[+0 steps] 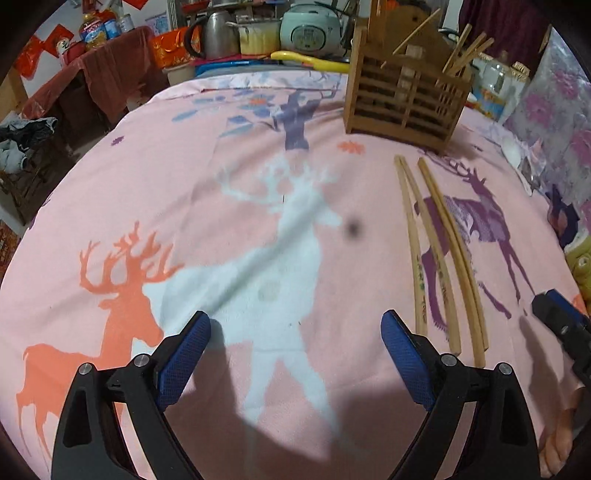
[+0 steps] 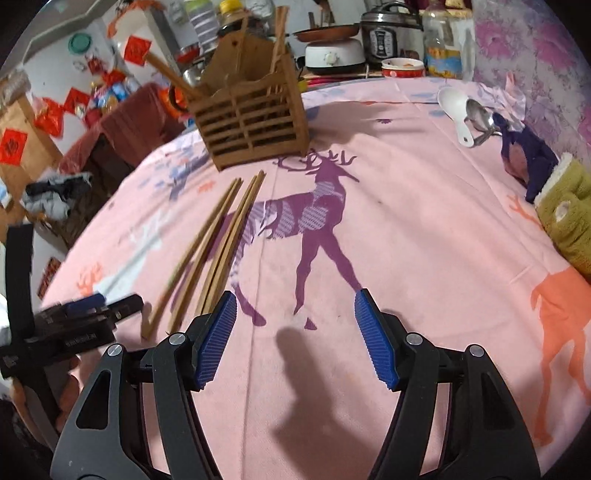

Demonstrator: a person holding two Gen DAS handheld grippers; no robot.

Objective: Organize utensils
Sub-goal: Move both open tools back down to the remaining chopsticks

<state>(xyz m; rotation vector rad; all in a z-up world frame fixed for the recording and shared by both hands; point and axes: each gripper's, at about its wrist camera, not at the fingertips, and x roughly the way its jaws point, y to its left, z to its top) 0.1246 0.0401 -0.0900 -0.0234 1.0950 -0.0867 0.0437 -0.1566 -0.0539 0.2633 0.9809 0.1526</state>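
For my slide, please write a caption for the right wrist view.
Open right hand-held gripper over deer-print cloth, near four chopsticks and wooden holder.

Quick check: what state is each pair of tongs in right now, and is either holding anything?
Left tongs: open, holding nothing.
Right tongs: open, holding nothing.

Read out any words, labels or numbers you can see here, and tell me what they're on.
None can be read.
Red paper signs on the wall: dark characters, too blurred.
Left gripper's body: pale lettering, too blurred.
Chopsticks: small printed marks, illegible.
Oil bottle: label too small.
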